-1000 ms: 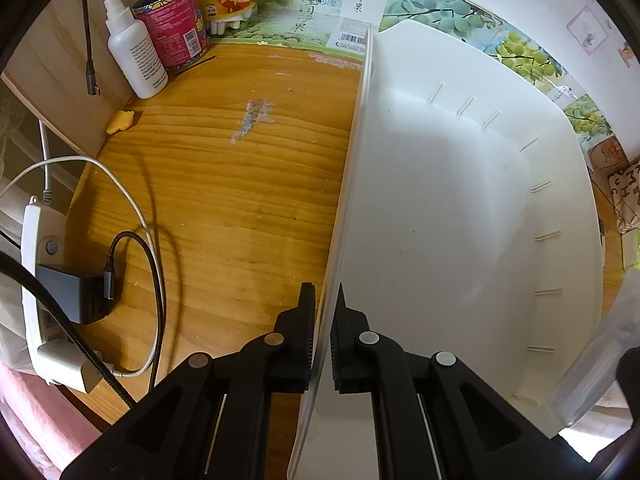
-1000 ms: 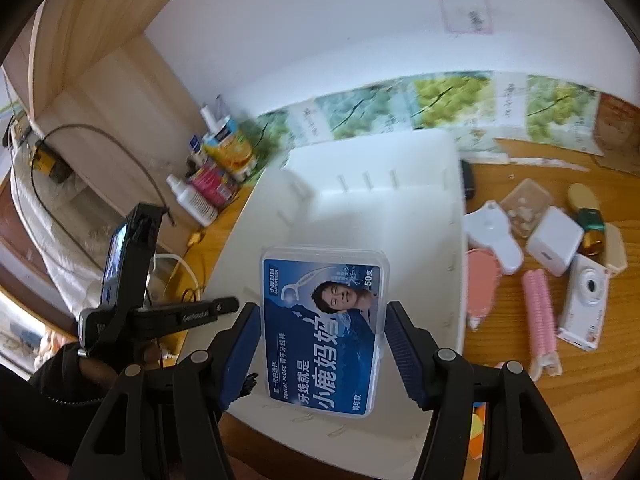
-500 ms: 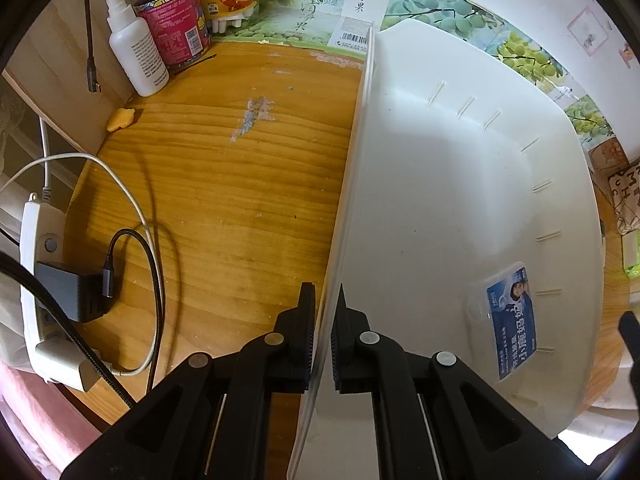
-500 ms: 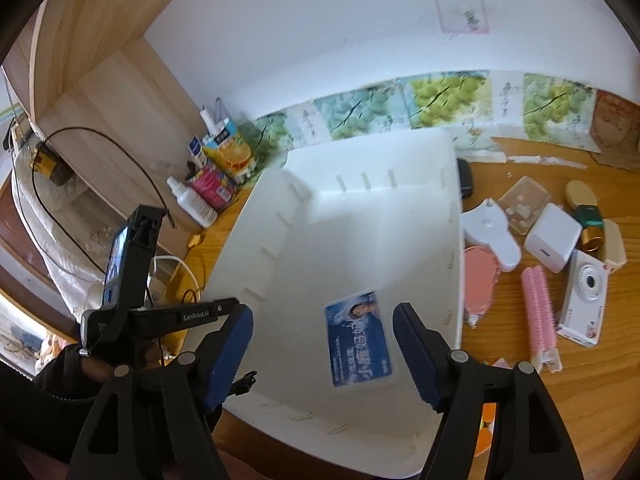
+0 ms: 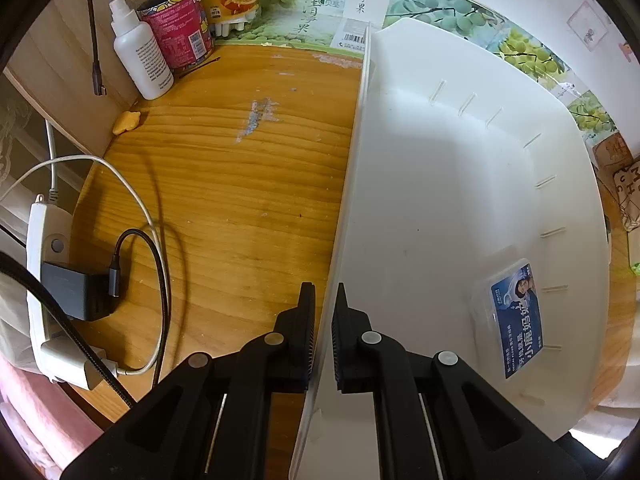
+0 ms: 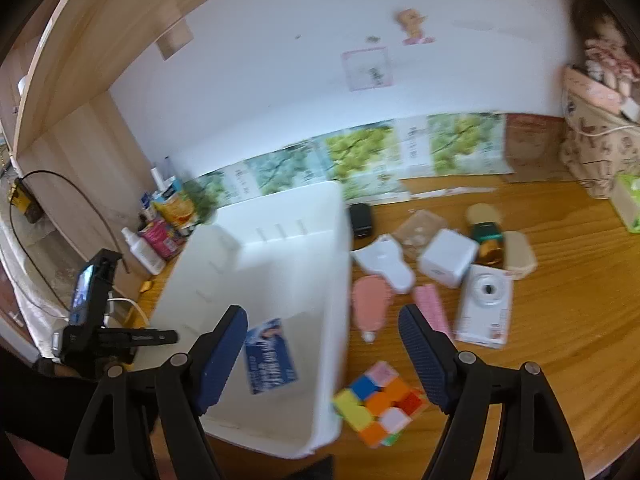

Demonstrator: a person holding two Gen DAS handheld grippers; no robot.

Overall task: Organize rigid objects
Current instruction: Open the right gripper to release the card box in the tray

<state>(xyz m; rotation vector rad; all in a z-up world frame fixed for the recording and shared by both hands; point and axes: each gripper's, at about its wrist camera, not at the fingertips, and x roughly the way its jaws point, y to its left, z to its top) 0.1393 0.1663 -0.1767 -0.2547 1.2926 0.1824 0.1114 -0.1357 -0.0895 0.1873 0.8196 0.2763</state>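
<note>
A white plastic bin (image 5: 440, 184) stands on the wooden desk, and my left gripper (image 5: 323, 312) is shut on its left wall. A blue-labelled floss box (image 5: 516, 316) lies flat on the bin floor near the right wall; the right wrist view shows it too (image 6: 270, 354). My right gripper (image 6: 324, 354) hovers over the bin's right wall (image 6: 336, 280), its jaws opening with nothing held between them. To the right of the bin lie a coloured puzzle cube (image 6: 380, 404), a pink case (image 6: 370, 304), a white camera (image 6: 486, 300) and a white cube charger (image 6: 448, 258).
Left of the bin are a power strip with cables (image 5: 44, 292), a white bottle (image 5: 140, 60) and a red pen cup (image 5: 176, 32). More small items crowd the desk to the right (image 6: 492, 236). A patterned box (image 6: 600, 152) stands at the far right.
The right gripper let go of the floss box, which now lies in the bin. It then swung right toward the loose items, jaws spreading. The left gripper stayed put.
</note>
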